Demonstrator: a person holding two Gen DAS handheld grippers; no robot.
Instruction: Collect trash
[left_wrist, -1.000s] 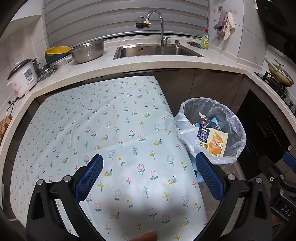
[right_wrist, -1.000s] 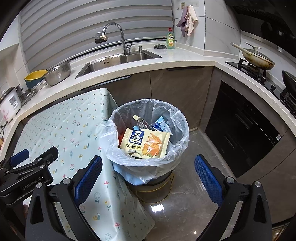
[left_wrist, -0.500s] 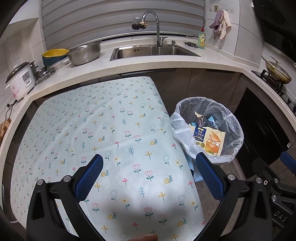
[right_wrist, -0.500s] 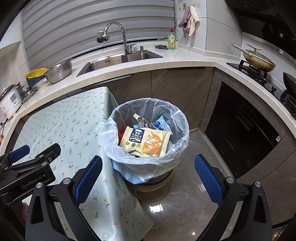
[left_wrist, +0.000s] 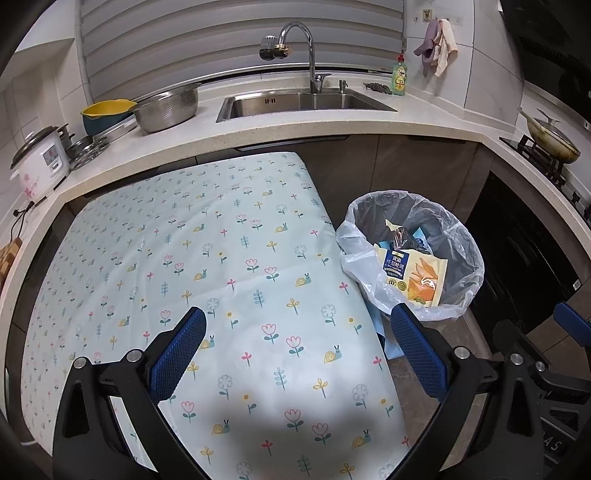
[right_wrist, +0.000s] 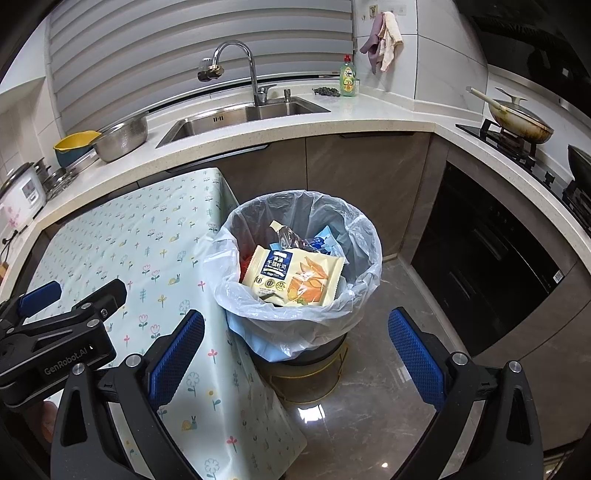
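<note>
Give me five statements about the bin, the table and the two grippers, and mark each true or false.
1. The left gripper is open and holds nothing. True.
2. The right gripper is shut on a wrapper. False: it is open and empty.
3. A yellow snack packet lies on top of the trash in the bin. True.
4. The bin has no liner. False: a clear plastic bag lines it and hangs over its rim.
5. The bin stands on the table. False: it stands on the floor, beside the table's edge.
</note>
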